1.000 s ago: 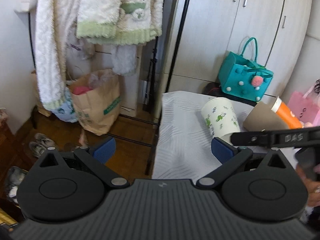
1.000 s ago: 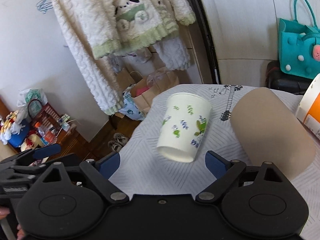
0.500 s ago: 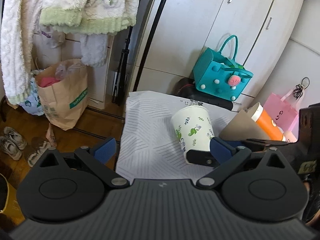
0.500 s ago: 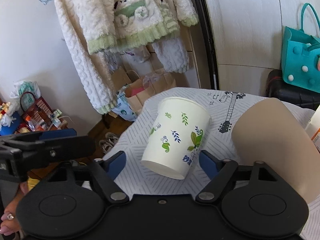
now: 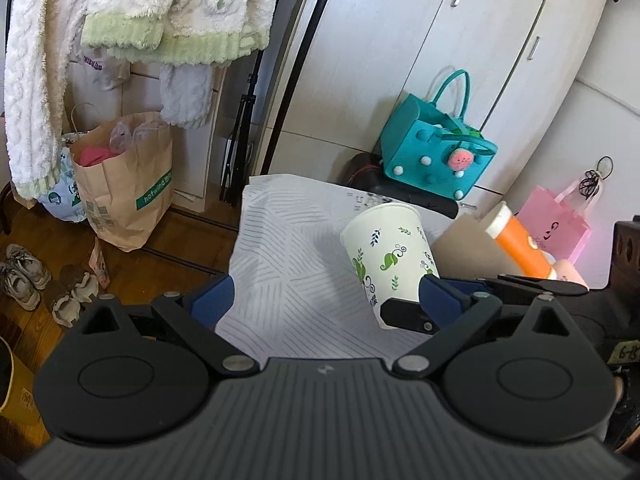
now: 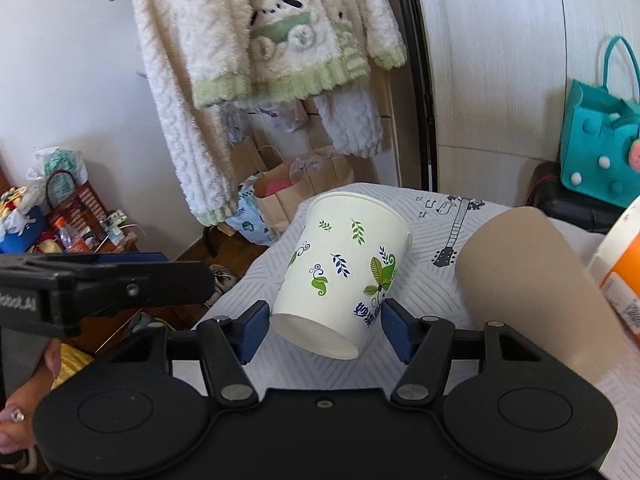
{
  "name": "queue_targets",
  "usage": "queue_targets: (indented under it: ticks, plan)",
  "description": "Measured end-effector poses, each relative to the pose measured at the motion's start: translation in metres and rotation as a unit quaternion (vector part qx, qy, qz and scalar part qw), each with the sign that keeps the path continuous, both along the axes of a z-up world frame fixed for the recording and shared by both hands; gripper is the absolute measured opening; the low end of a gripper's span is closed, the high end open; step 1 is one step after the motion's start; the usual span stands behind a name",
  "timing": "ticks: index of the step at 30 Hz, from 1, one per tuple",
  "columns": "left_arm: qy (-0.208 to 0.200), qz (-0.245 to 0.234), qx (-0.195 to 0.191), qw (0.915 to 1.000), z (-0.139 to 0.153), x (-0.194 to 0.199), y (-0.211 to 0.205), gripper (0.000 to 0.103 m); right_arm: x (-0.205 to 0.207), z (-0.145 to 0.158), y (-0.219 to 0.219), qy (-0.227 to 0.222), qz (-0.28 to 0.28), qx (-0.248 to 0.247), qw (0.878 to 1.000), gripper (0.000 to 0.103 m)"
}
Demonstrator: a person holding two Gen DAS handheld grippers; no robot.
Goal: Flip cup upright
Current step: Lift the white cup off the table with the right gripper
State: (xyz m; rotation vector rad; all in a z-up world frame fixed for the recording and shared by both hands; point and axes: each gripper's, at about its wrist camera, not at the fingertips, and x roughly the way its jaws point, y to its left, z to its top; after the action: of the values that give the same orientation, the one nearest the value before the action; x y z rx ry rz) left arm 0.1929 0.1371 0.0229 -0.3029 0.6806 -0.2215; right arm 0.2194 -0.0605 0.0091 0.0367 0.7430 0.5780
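Note:
A white paper cup [image 6: 340,276] with green and blue leaf prints lies tilted on the table, its base toward my right gripper and its mouth pointing away. My right gripper [image 6: 324,330] has its blue pads on both sides of the cup's base, narrowed onto it. In the left wrist view the cup [image 5: 390,258] is at the right, with the right gripper's finger across its base. My left gripper [image 5: 320,300] is open and empty over the table's left part.
The table has a white patterned cloth [image 5: 288,256]. A brown paper cup [image 6: 532,280] lies right of the white cup, with an orange bottle [image 5: 520,246] beyond it. A teal bag [image 5: 436,156] stands behind. A paper bag [image 5: 124,184] and shoes are on the floor at left.
My right gripper moved forward around the cup's base and closed from wide open onto it. The left gripper swung right, bringing the cup nearer the middle of its view.

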Motion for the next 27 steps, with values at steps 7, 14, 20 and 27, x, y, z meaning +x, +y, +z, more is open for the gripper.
queue_targets:
  ticks: [7,14,20,27]
  plan:
    - [-0.007,-0.034,-0.007,0.9994,0.013,-0.028,-0.020,0.100,-0.042,0.013,-0.025,-0.011,0.006,-0.010,1.000,0.067]
    - [-0.010,-0.072,0.007,0.9973,0.019,-0.056,-0.048,0.100,-0.088,0.017,-0.058,0.006,0.011,-0.013,1.000,0.067]
    - [-0.006,-0.103,0.022,0.9945,0.019,-0.072,-0.078,0.100,-0.122,0.016,-0.085,0.019,0.013,-0.009,1.000,0.067]
    - [-0.020,-0.144,0.016,0.9893,0.027,-0.096,-0.115,0.100,-0.140,0.011,-0.118,0.014,-0.018,-0.013,1.000,0.067]
